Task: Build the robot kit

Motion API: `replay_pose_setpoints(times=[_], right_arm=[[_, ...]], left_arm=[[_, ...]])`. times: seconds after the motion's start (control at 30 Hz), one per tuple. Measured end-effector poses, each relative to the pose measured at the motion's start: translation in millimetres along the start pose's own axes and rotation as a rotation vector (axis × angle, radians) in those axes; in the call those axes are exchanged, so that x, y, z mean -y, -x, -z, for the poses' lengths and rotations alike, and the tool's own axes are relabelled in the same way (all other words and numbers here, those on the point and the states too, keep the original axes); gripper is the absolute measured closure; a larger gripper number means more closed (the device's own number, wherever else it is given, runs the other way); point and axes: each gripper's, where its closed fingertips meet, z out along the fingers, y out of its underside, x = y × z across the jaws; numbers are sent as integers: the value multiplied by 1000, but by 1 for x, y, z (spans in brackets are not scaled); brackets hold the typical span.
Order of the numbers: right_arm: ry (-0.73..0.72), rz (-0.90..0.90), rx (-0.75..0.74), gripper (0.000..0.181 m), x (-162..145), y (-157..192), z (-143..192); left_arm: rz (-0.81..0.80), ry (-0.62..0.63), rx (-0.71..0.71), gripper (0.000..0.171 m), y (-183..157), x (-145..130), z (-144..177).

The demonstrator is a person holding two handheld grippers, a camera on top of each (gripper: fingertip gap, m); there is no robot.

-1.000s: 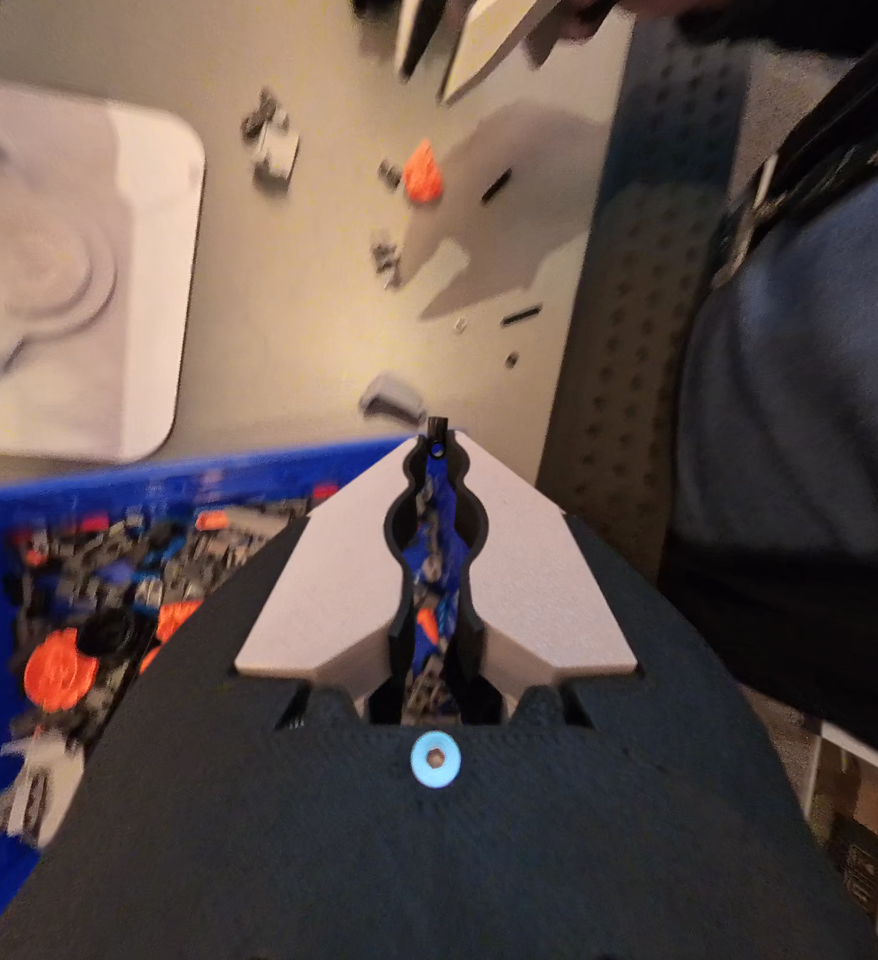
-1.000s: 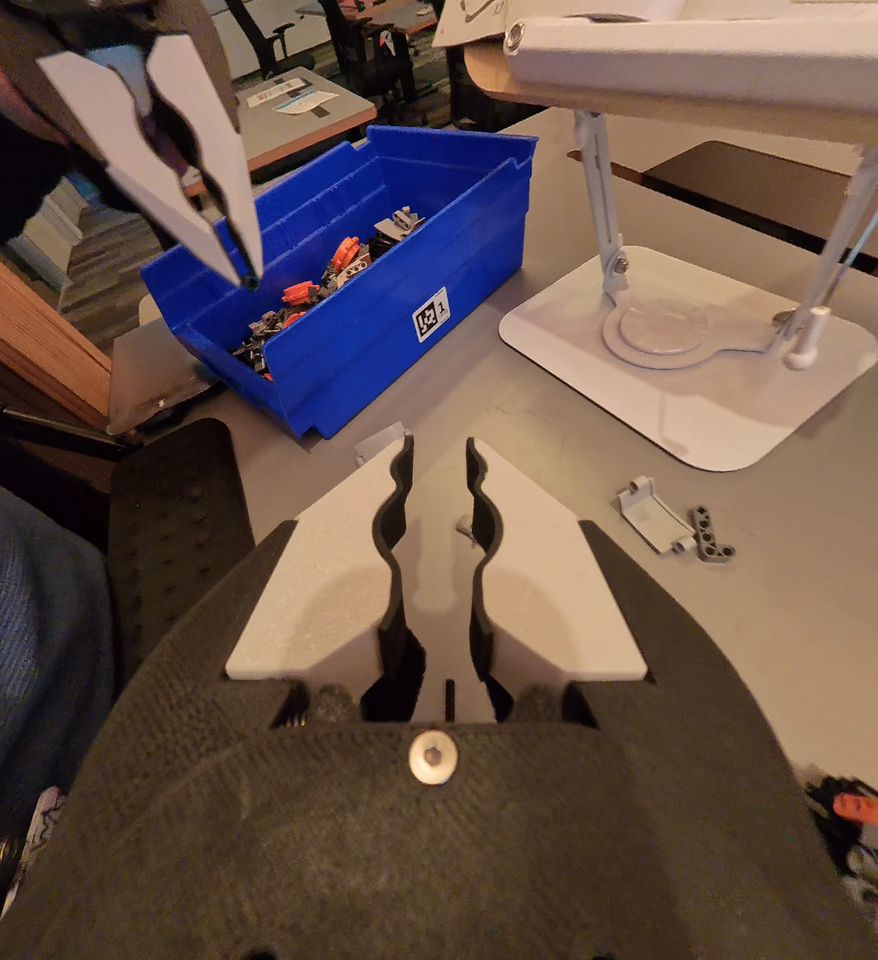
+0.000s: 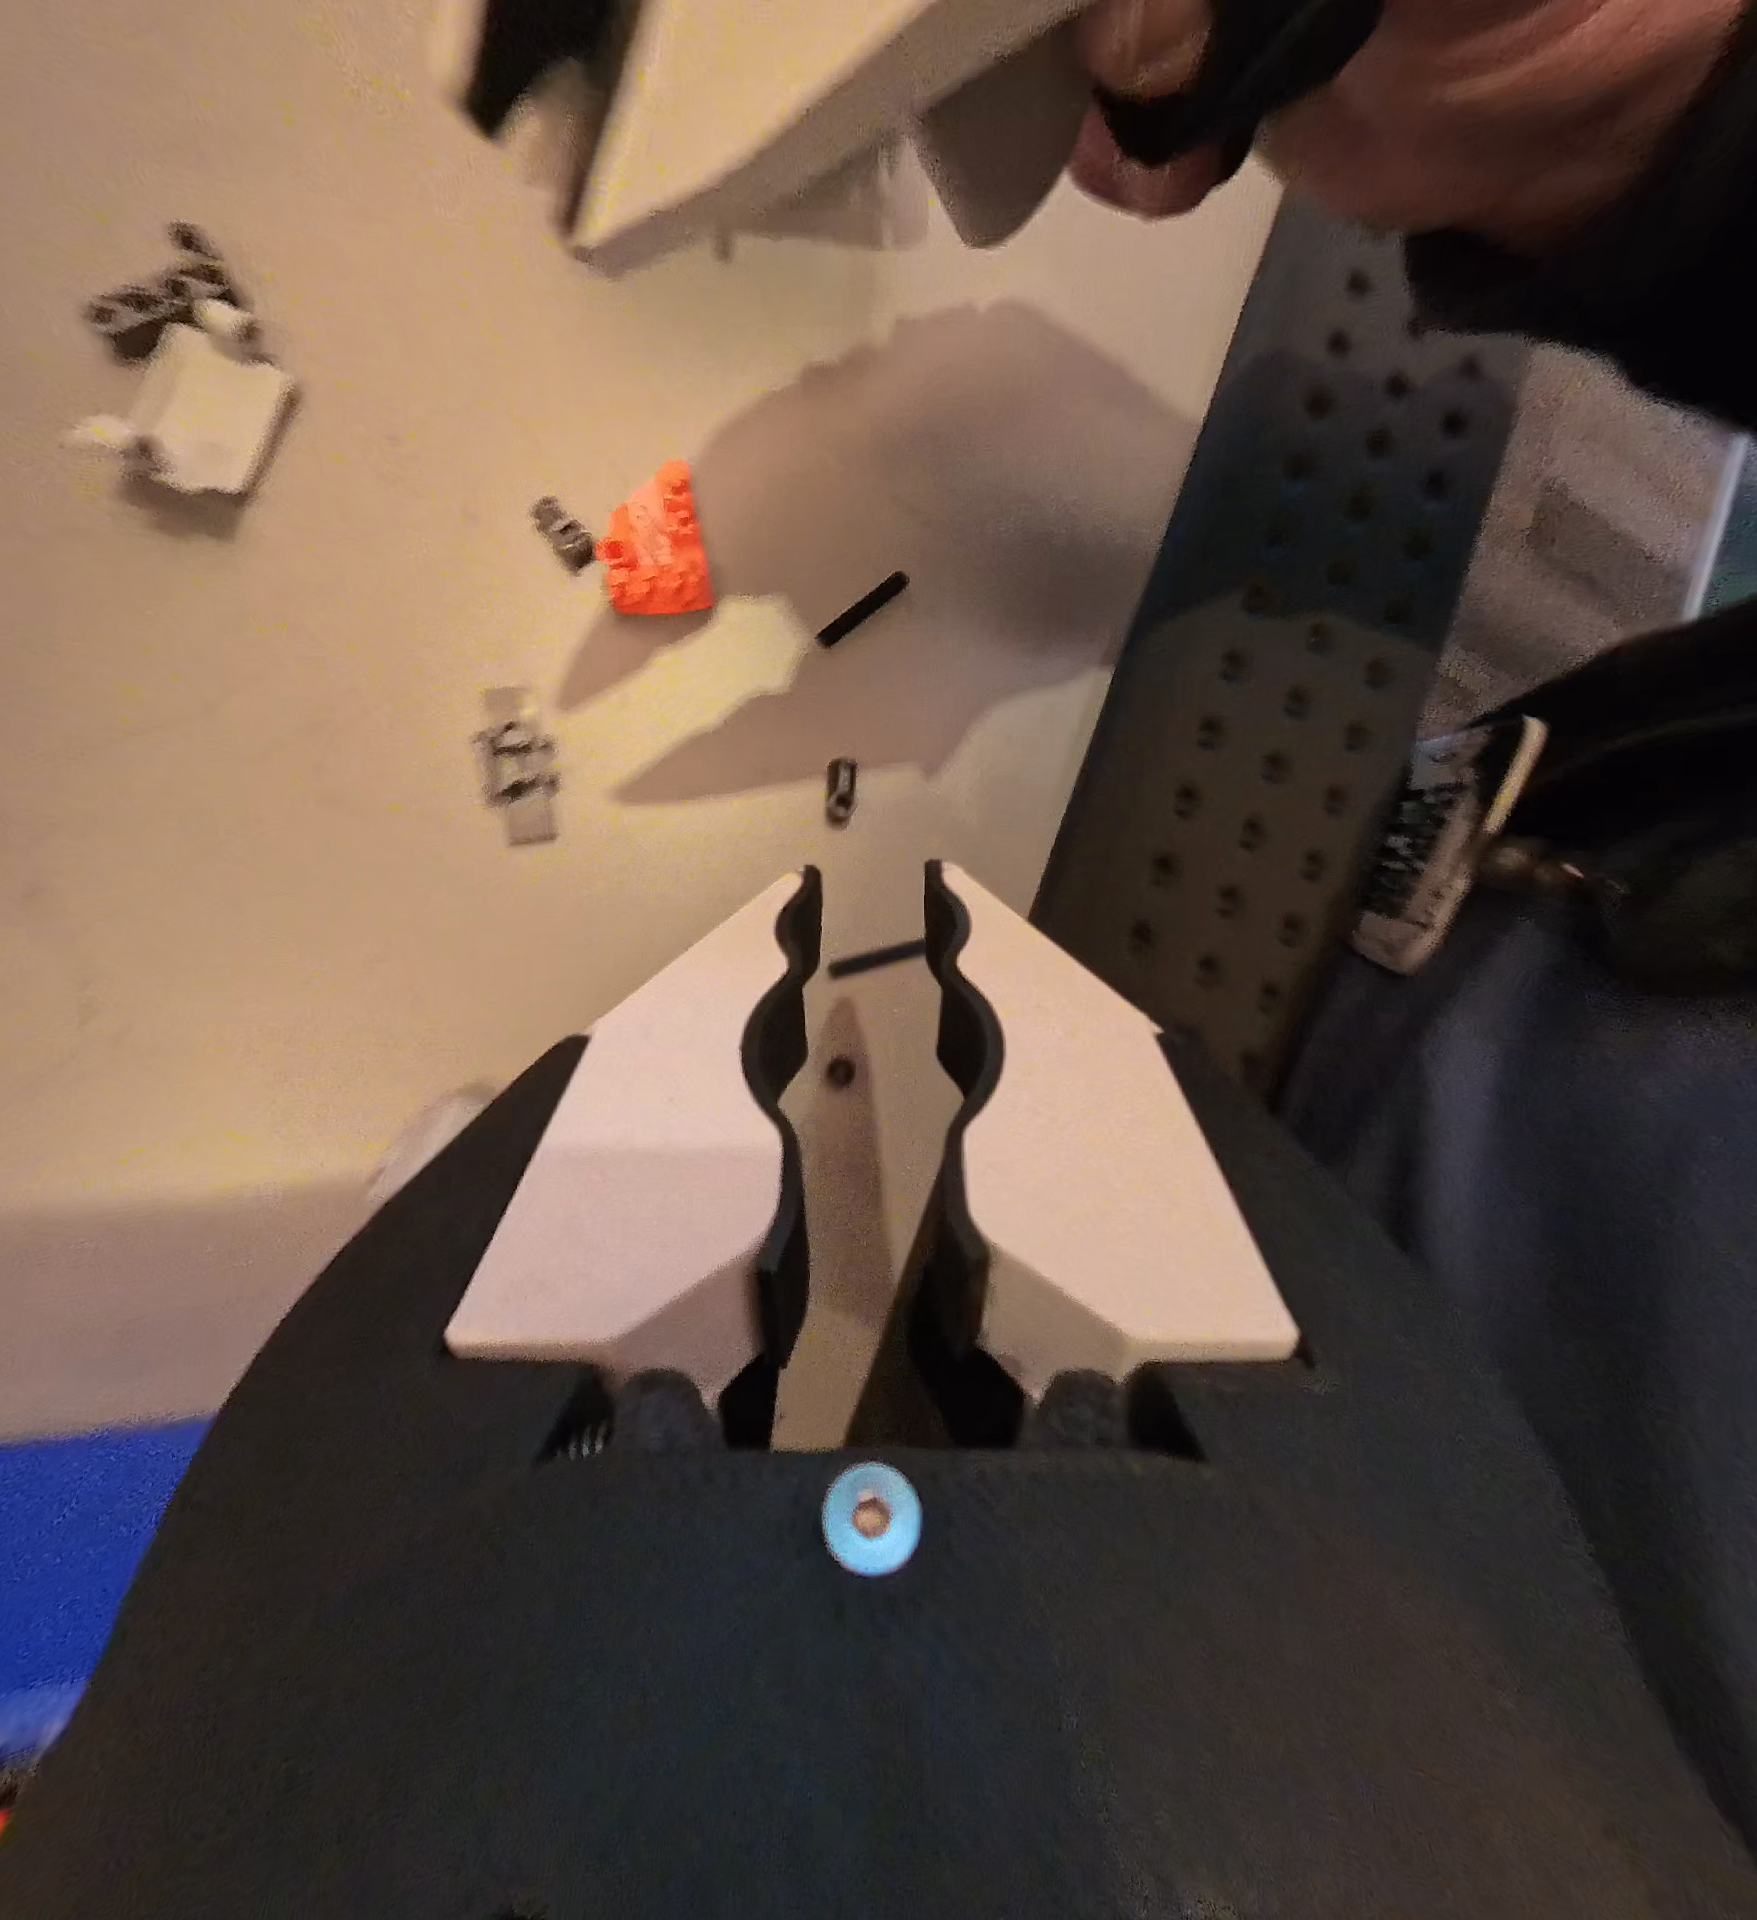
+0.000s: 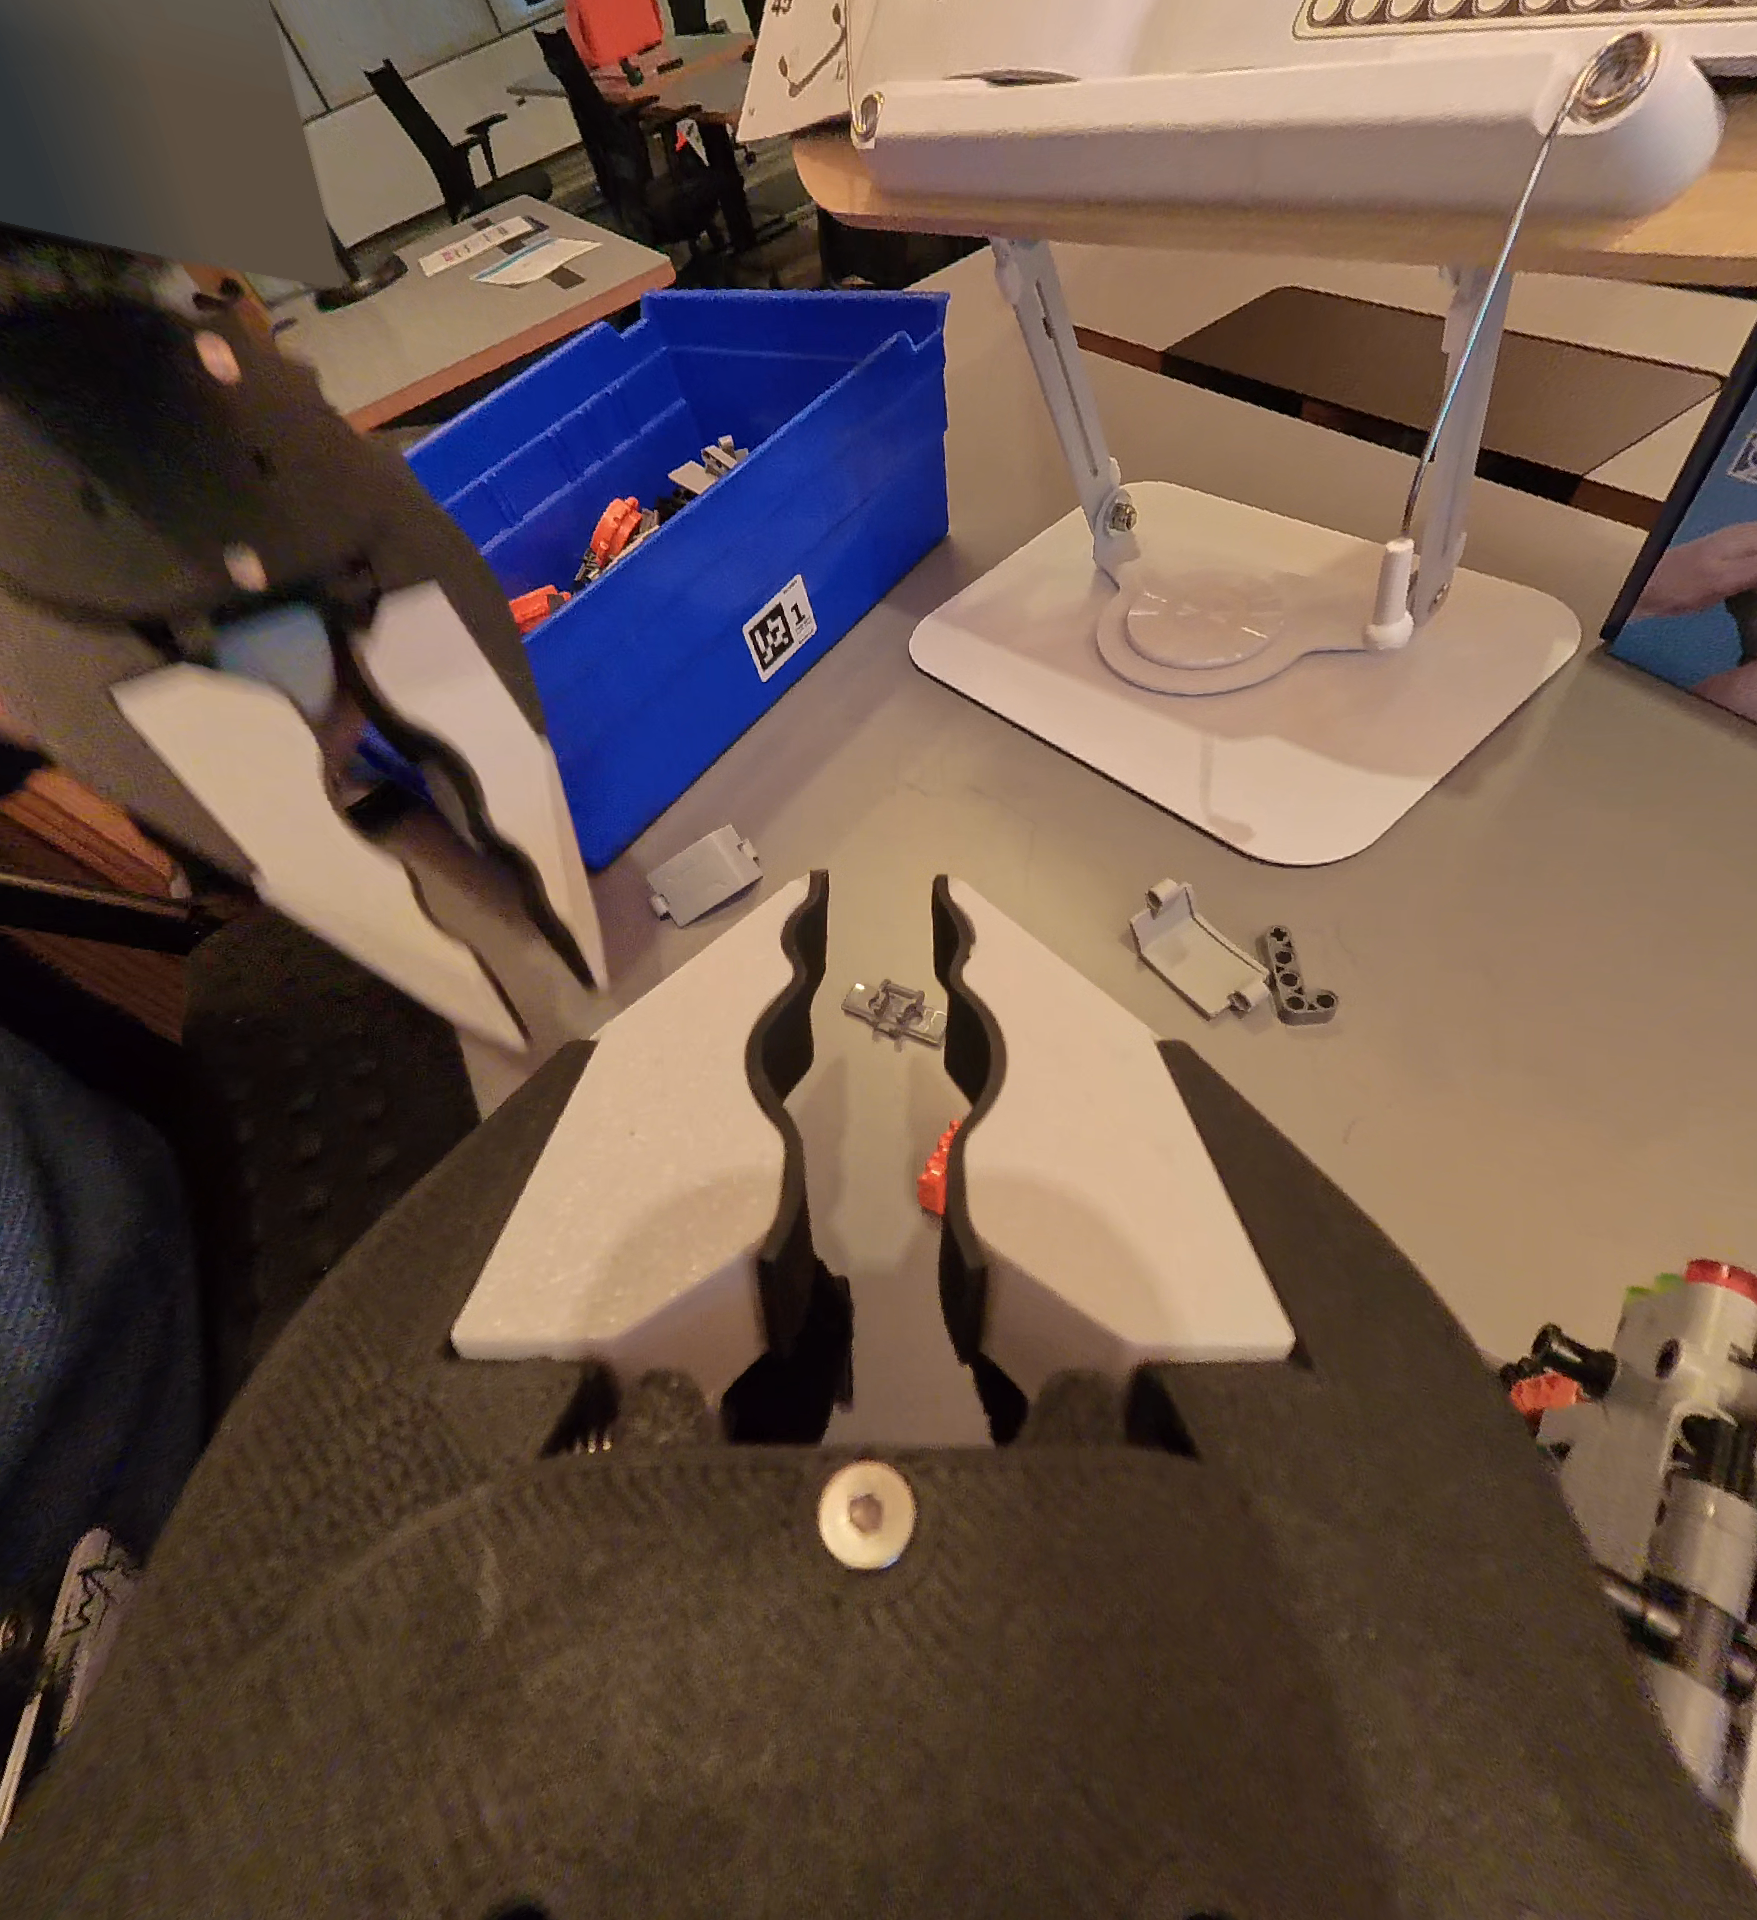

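Right wrist view: blue bin (image 4: pixel 708 582) holds mixed bricks (orange, grey); both tools (image 4: pixel 879 883) parted, empty.

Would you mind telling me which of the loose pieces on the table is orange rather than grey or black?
It is the wedge-shaped studded brick, lying beside a small dark connector ahead of the open left gripper; the pieces around it are grey or black.

Left claw (image 3: pixel 872 883) and right claw (image 4: pixel 879 894): black textured bodies, 2 white fingers each, wavy black pads; person's blue jeans (image 3: pixel 1580 1247)
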Motion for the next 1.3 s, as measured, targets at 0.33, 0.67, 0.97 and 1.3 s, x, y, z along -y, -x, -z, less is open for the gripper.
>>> replay_pose_setpoints(times=[0.33,0.67,0.97,1.3], right_arm=[[-12,-20,55,164,-7,10,-20],[9,-55,59,164,-20,13,-28],[17,-54,59,164,-22,15,-32],[-2,-75,72,164,-25,15,-36]], left_arm=[[28,218,104,162,110,-101,138],[-21,413,-65,159,92,-164,97],[-12,554,-50,153,106,-186,127],[-75,901,-138,148,87,-239,136]])
